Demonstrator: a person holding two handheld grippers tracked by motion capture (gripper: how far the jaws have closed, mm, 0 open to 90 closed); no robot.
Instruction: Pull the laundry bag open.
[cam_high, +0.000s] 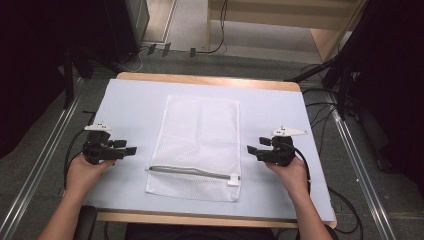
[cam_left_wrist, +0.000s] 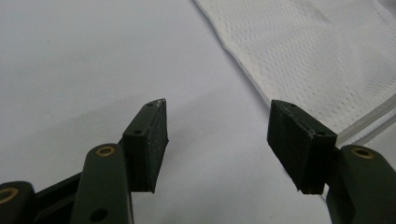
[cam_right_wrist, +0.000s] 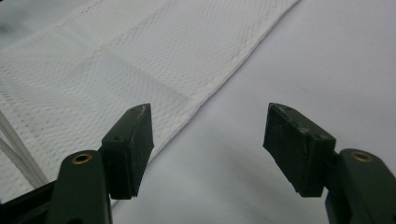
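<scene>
Between my claws: white mesh bag (cam_high: 199, 147) flat on the table (cam_high: 130, 100), zipper end nearest me.
Left gripper (cam_high: 131, 150): I see jaws wide apart, nothing held; bag edge just right of them.
Right gripper (cam_high: 248, 149): I see jaws wide, nothing held; bag edge just left.
High view adds: zipper (cam_high: 192, 172), both hands.
Gripper views add: mesh weave (cam_right_wrist: 116, 60), hem (cam_left_wrist: 243, 65).
</scene>
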